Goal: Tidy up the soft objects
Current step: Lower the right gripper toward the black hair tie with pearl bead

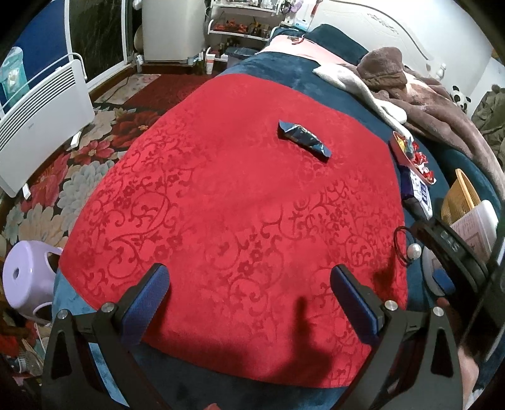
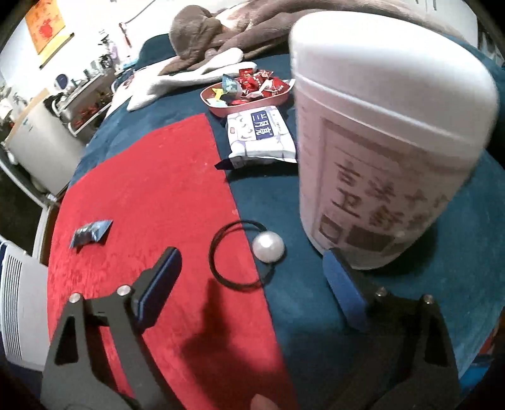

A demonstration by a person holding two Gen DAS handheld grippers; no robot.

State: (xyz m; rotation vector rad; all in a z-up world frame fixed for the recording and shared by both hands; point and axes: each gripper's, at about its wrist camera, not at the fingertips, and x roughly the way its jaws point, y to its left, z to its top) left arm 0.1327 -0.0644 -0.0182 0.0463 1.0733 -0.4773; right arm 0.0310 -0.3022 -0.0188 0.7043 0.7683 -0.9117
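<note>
A home bedroom: bed (image 1: pixel 284 67) with blankets (image 1: pixel 442 104), floral rug (image 1: pixel 104 132), panel heater (image 1: pixel 41 116), cluttered shelves (image 1: pixel 243 28).

Embossed red cloth (image 1: pixel 221 205), glossy pearl bead (image 2: pixel 268 245)

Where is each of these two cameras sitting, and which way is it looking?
Left wrist view: on the left tool, looking down and forward over the red cloth at a blue wrapper; both open fingers show.
Right wrist view: on the right tool, looking down at a hair tie and a white tub; both open fingers show, nothing between them.
Shared: cloth, wrapper, hair tie, candy dish.
</note>
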